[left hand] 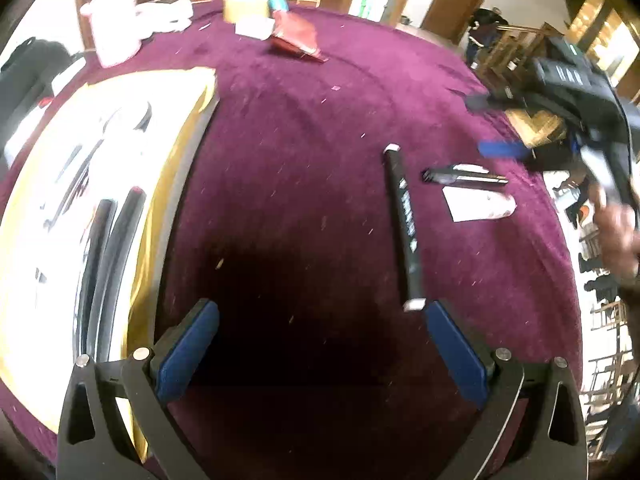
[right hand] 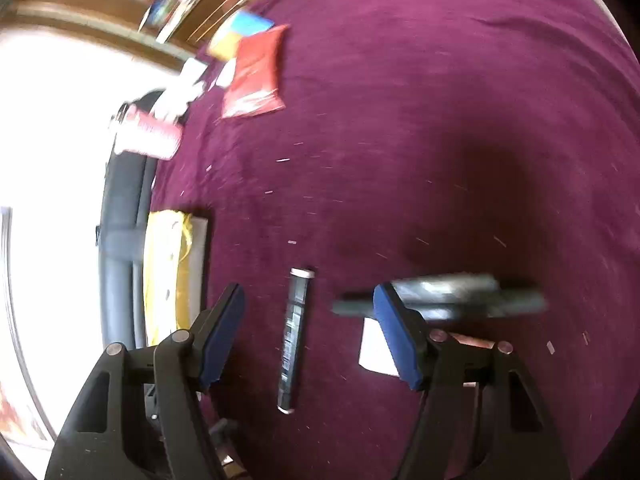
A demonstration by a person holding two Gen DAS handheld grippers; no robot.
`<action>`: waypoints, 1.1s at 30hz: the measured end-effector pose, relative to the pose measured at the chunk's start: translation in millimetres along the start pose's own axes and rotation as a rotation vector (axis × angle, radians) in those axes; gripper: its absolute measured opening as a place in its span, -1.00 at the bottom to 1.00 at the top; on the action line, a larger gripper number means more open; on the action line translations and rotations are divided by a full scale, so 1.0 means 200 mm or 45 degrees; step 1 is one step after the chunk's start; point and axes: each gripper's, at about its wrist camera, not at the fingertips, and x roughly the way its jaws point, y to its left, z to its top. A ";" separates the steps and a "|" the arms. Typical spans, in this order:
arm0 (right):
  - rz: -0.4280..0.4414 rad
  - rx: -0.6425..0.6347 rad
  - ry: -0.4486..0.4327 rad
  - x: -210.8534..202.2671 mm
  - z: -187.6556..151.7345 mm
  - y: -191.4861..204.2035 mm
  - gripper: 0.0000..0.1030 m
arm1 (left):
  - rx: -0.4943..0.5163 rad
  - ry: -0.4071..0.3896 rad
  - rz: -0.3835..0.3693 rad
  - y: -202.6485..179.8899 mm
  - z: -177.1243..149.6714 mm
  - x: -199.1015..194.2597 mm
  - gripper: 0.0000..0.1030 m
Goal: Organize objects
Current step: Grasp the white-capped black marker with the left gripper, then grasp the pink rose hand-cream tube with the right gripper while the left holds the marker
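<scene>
A black marker with white ends (left hand: 404,226) lies on the purple tablecloth (left hand: 300,140), its near end just ahead of my left gripper's right fingertip. My left gripper (left hand: 320,320) is open and empty above the cloth. In the right wrist view the marker (right hand: 294,338) lies lengthwise between the open fingers of my right gripper (right hand: 310,300), which is empty. A second dark pen (left hand: 464,176) and a white paper slip (left hand: 476,204) lie to the right of the marker; they also show blurred behind my right gripper's right finger (right hand: 440,292). The right gripper appears blurred at far right (left hand: 560,92).
A white tray on yellow cloth (left hand: 100,184) holding dark pens lies at the left. A red packet (left hand: 296,36), a tape roll (left hand: 244,6), white bags (left hand: 132,24) and a pink bottle (right hand: 148,136) sit at the far side. The table edge runs along the right.
</scene>
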 end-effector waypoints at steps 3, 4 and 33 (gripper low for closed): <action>-0.043 0.073 -0.065 -0.05 -0.08 -0.09 0.30 | 0.007 0.026 -0.030 -0.05 0.06 0.05 0.96; -0.065 0.096 -0.085 -0.06 -0.11 -0.12 0.30 | 0.014 0.028 -0.037 -0.05 0.06 0.07 0.95; -0.271 -0.132 0.078 0.14 -0.26 -0.06 0.31 | 0.104 0.126 -0.095 -0.09 0.10 0.21 -0.79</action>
